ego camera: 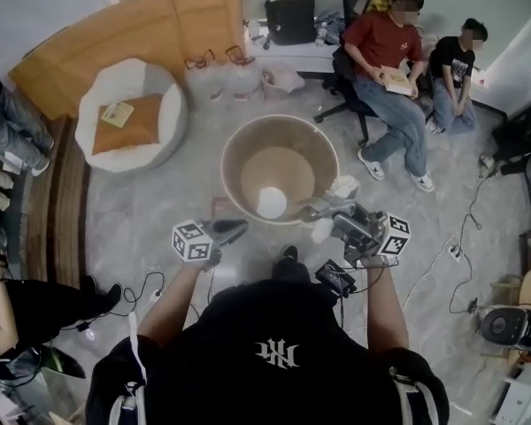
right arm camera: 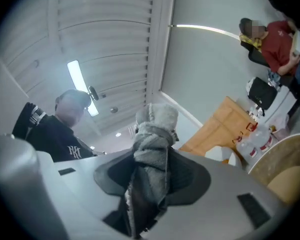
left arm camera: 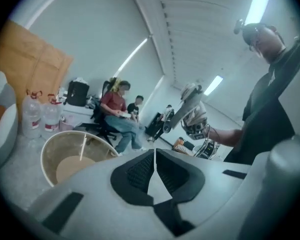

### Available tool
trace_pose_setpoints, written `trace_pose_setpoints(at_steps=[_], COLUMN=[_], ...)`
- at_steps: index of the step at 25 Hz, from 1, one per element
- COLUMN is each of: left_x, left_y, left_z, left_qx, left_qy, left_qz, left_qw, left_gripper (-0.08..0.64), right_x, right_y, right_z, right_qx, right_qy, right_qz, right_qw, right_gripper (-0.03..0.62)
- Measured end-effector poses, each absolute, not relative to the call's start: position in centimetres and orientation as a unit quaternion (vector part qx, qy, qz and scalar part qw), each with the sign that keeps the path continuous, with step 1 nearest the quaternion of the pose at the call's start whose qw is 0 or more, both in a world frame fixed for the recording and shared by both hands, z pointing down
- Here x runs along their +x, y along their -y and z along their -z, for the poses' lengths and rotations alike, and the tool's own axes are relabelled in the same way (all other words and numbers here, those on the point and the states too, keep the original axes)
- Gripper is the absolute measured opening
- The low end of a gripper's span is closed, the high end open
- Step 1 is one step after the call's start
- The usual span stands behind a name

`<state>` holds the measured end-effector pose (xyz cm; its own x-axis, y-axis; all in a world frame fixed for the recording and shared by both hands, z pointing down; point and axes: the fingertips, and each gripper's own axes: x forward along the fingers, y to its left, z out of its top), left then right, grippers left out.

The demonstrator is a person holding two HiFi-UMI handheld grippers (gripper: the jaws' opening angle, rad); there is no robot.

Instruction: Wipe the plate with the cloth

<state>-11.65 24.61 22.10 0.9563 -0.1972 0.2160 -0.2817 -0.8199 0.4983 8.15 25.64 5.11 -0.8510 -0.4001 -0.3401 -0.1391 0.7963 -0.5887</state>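
Risk, cloth: A loose bunch stood clear of the jaws; as I judged it, a hard drag over the plate could have tugged the cloth free.
Risk, plate: Nothing held it, so a sideways wipe might have pushed it along or off the near edge.
Left gripper (left arm camera: pixel 155 156): Jaws closed together, nothing seen between them, held just off the near edge of the round table (ego camera: pixel 227 158).
Right gripper (right arm camera: pixel 152 159): Jaws clamped on the grey cloth (right arm camera: pixel 157 119), over the table's near right edge, not touching the plate.
Plate (ego camera: pixel 271 203): White, lying inside the table's near edge, between both grippers.
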Motion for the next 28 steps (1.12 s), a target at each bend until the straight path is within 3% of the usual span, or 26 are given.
trace_pose_setpoints(at_steps=[6, 13, 20, 28], left_x=[-14.2, -16.2, -14.2, -8.6], left_y=[-29.1, -35.2, -38.2, -40.8], left_z=[-14.0, -10.1, -7.7, -5.7], left_qx=[0.974, 0.982, 0.984, 0.986], left_qy=[0.085, 0.059, 0.069, 0.064], left_qz=[0.007, 0.045, 0.052, 0.043], left_qw=[0.211, 0.176, 0.159, 0.147], left_gripper=[0.017, 0.017, 0.017, 0.017], right_x=[4.8, 3.0, 6.2, 13.2], right_y=[-30.7, -37.3, -41.8, -44.5], right_z=[-3.0, -0.9, 2.7, 1.2], right_qx=[-0.199, -0.233, -0.231, -0.247], right_qy=[-0.924, -0.919, -0.929, -0.919], right_qz=[0.241, 0.219, 0.166, 0.167], right_qw=[0.221, 0.231, 0.237, 0.259], right_gripper=[0.16, 0.16, 0.16, 0.16])
